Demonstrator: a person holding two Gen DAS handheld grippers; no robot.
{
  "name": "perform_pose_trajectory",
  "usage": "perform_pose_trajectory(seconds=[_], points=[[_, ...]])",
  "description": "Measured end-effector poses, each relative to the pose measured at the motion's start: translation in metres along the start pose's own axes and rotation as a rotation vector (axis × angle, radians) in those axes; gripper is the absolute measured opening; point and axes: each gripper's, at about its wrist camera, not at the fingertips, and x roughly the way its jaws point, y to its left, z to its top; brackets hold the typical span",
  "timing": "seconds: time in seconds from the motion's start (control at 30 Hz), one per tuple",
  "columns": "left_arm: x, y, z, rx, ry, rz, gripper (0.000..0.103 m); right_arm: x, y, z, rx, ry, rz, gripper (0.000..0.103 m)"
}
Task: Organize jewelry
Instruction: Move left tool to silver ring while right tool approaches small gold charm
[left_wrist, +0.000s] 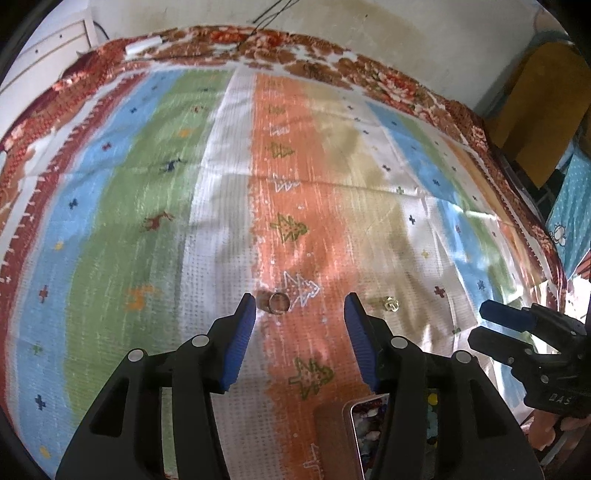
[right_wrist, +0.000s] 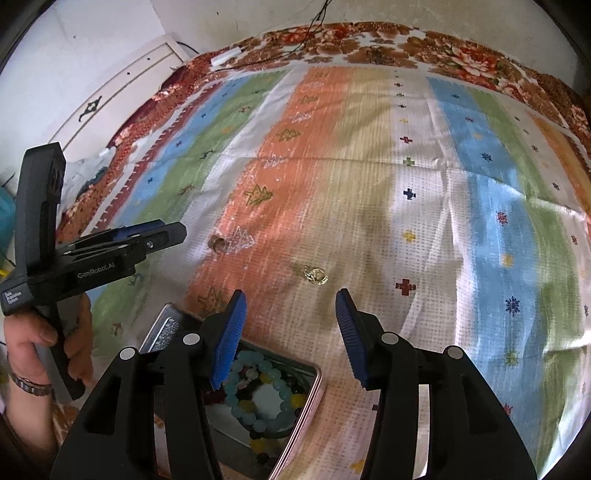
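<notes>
A gold ring (left_wrist: 277, 302) stands on edge on the striped cloth, just ahead of my open left gripper (left_wrist: 300, 310), near its left fingertip; it also shows in the right wrist view (right_wrist: 218, 244). A small gold charm (left_wrist: 390, 304) lies to the right of it, and in the right wrist view (right_wrist: 315, 276) it sits just ahead of my open, empty right gripper (right_wrist: 289, 301). A metal tin (right_wrist: 314, 391) holding bead bracelets (right_wrist: 258, 391) sits below the right gripper; its edge shows in the left wrist view (left_wrist: 349, 435).
The striped cloth (left_wrist: 221, 221) covers a bed with a floral blanket border (left_wrist: 314, 66). A white cabinet (right_wrist: 122, 92) stands at the left, a wall behind. The right gripper appears at the right of the left wrist view (left_wrist: 495, 321).
</notes>
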Motion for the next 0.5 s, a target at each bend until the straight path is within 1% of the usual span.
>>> perform_pose_trajectory(seconds=[0.2,0.27,0.33,0.5], points=[[0.017,0.002,0.005,-0.003,0.057,0.011,0.051,0.017,-0.010,0.009,0.011,0.044,-0.007,0.050],[0.022,0.003,0.007,-0.002,0.070,0.016,0.051,0.025,-0.013,0.011,0.017,0.068,0.004,0.050],[0.026,0.004,0.009,-0.006,0.083,0.016,0.051,0.030,-0.015,0.012,0.017,0.083,-0.003,0.050],[0.034,0.003,0.010,0.009,0.111,0.022,0.051,0.040,-0.015,0.015,0.014,0.105,0.002,0.050]])
